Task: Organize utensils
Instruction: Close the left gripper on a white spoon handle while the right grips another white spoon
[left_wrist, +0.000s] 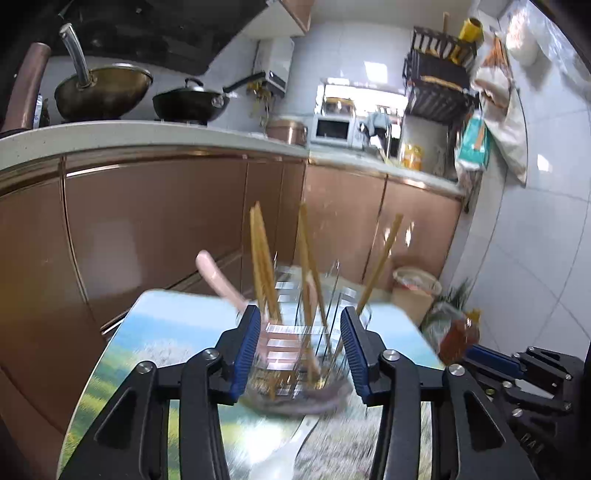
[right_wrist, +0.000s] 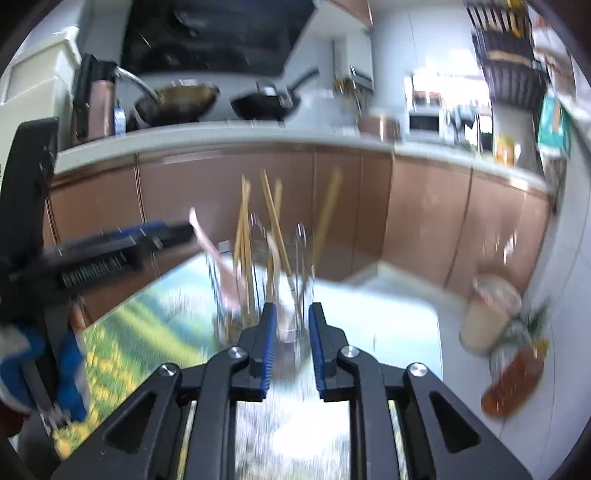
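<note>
Wire utensil holder (left_wrist: 314, 332) stood on the scenic-print bench (left_wrist: 166, 332), both grippers just short of it.
Left gripper (left_wrist: 299, 354) is spread, blue pads (left_wrist: 245, 354) flanking the holder without visible contact; right gripper (right_wrist: 291, 350) is narrowly parted, nothing pinched, with the holder (right_wrist: 258, 295) just ahead. Wooden chopsticks (left_wrist: 262, 258) and a pink spoon (left_wrist: 218, 277) are stood in the holder, leaning outward; frames are motion-blurred. In the right wrist view the left gripper (right_wrist: 122, 240) is seen at left, beside the holder. Behind: brown cabinets (left_wrist: 155, 221), two woks (left_wrist: 103, 92) on the counter, microwave (left_wrist: 332, 129). Bin (right_wrist: 491, 314) and bottle (right_wrist: 513, 380) are on the floor at right.
</note>
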